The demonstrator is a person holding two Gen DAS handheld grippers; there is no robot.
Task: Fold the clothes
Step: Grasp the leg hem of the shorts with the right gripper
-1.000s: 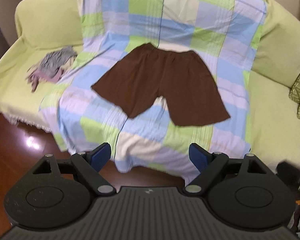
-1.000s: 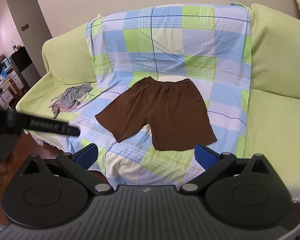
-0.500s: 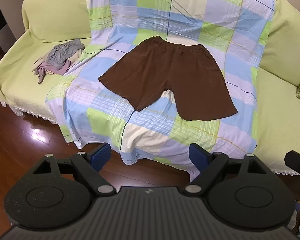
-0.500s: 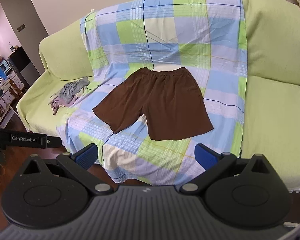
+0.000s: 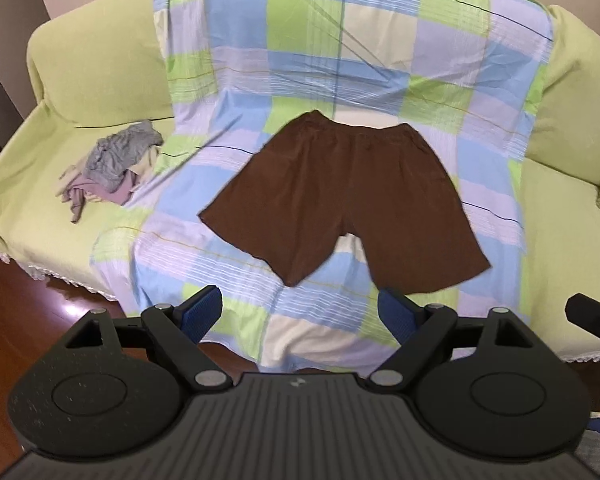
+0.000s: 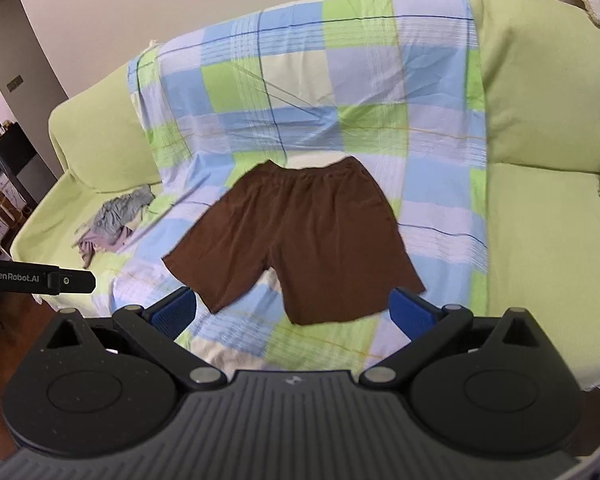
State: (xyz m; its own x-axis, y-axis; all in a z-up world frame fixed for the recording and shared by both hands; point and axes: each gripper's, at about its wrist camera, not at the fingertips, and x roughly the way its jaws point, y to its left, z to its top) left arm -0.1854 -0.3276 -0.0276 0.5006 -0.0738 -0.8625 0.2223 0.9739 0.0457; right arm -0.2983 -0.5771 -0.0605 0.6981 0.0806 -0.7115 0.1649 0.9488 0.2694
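Green fabric-covered sofa carries a blue, green and lilac checked sheet; brown shorts lie flat on it, a crumpled grey and pink clothes heap well left. Left gripper and right gripper hover before the sofa's front edge, both spread wide, empty.

"What colour were the shorts?"

"Plain dark brown. The sheet under them was checked in blue, lime green, lilac and cream."

"And the sofa?"

"Pale green, with grey and mauve clothes on it."
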